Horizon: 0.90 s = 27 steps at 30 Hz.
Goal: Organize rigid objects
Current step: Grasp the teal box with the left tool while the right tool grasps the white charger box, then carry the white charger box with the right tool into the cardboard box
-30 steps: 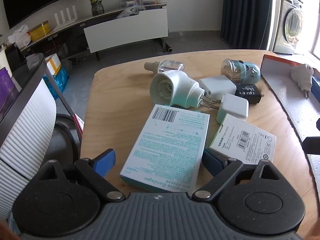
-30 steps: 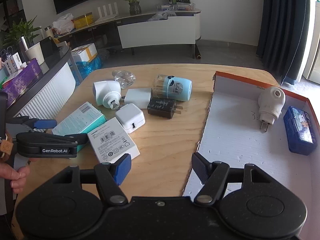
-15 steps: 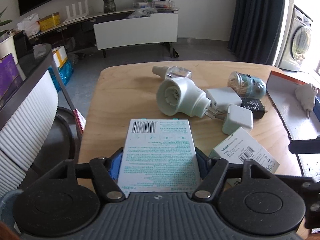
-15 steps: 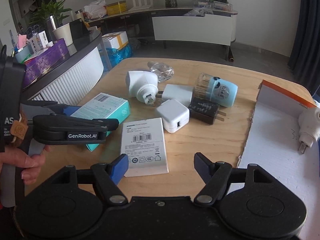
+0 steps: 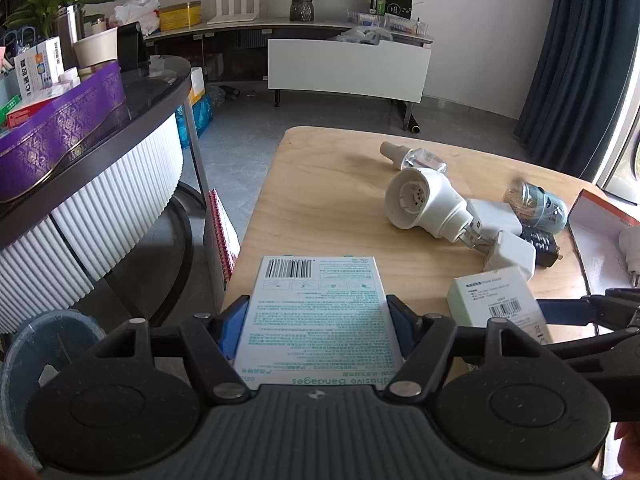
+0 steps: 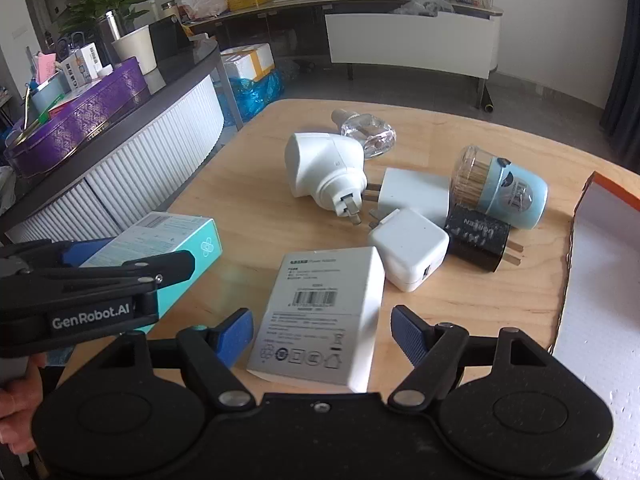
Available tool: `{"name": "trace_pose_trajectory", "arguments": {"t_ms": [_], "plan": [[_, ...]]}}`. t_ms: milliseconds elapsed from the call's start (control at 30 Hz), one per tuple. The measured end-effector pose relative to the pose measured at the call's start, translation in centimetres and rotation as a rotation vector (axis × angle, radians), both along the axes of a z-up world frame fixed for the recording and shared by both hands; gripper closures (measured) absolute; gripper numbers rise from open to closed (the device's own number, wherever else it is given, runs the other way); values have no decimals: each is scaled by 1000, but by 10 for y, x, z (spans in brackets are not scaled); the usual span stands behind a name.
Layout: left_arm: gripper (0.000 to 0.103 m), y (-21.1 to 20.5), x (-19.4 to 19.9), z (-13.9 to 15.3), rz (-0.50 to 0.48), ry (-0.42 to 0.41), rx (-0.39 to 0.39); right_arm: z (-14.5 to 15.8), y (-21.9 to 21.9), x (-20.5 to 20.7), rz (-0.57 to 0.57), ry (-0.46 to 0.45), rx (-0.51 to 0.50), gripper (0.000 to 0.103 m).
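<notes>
My left gripper (image 5: 316, 320) is shut on a teal and white adhesive bandages box (image 5: 320, 312); both blue pads press its long sides. The box also shows in the right wrist view (image 6: 168, 236), held by the left gripper (image 6: 120, 272) at the table's left edge. My right gripper (image 6: 322, 330) is open, its pads on either side of a white power adapter box (image 6: 320, 316) that lies flat on the wooden table (image 6: 256, 184). The adapter box also shows in the left wrist view (image 5: 496, 300).
Behind lie a white plug-in device (image 6: 324, 168), a clear refill bottle (image 6: 368, 132), two white chargers (image 6: 408, 252), a black charger (image 6: 480, 240) and a toothpick jar (image 6: 500, 188). An orange-edged cardboard tray (image 6: 600, 280) sits at right. A dark counter (image 5: 100, 120) stands left.
My left gripper closed on the bandages box and swung left with it. My right gripper moved left and forward from the tray edge until its open pads straddle the white adapter box.
</notes>
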<state>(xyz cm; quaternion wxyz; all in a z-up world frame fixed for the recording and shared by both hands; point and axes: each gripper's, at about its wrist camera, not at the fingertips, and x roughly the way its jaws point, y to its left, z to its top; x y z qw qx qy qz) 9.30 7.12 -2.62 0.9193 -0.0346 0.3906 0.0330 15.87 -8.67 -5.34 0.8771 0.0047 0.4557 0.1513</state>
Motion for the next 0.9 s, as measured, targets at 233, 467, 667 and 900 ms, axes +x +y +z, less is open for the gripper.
{"name": "trace_pose_trajectory", "arguments": {"t_ms": [233,467,667,900], "plan": [[31,4,-8,4,4,-14,-5,-9,10,2,-76,12,-30,16],[32,-5,-16,7,-8,-31,-21,6,5,-8,-92,-49,-37,32],[32,-18,-23,18,-27,-54,-33,27,-10,-26,-128,-86,-48,32],[32,-38,-33,31,-60,-76,-40,46,-31,-50,-172,-111,-55,32]]}}
